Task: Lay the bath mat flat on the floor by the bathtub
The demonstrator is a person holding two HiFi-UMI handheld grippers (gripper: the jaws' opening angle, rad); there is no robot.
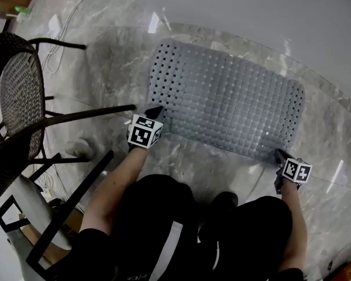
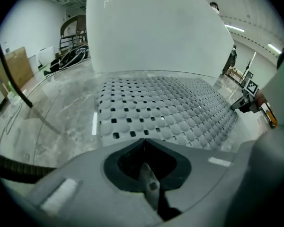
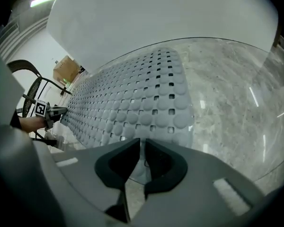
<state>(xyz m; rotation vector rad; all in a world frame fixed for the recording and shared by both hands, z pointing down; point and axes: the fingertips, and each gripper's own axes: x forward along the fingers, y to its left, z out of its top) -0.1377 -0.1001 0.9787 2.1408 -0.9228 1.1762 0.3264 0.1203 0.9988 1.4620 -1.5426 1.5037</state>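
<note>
While the bath mat (image 1: 228, 107) lies spread beside the bathtub (image 1: 251, 4), it looks soft, light and floppy (rubbery, full of holes). Its corners farthest from the bathtub suit pinching: the right gripper (image 3: 142, 142) clamps one, and the left gripper (image 2: 143, 141) is closed at the other.

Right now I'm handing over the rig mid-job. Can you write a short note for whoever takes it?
Left tool: shut on the mat's near left corner.
Right tool: shut on its near right corner.
Mat: spread on the floor along the tub; looks flat.
Done: mat placed by the tub.
Left: open both tools, back off, and check that the near edge lies flat.
</note>
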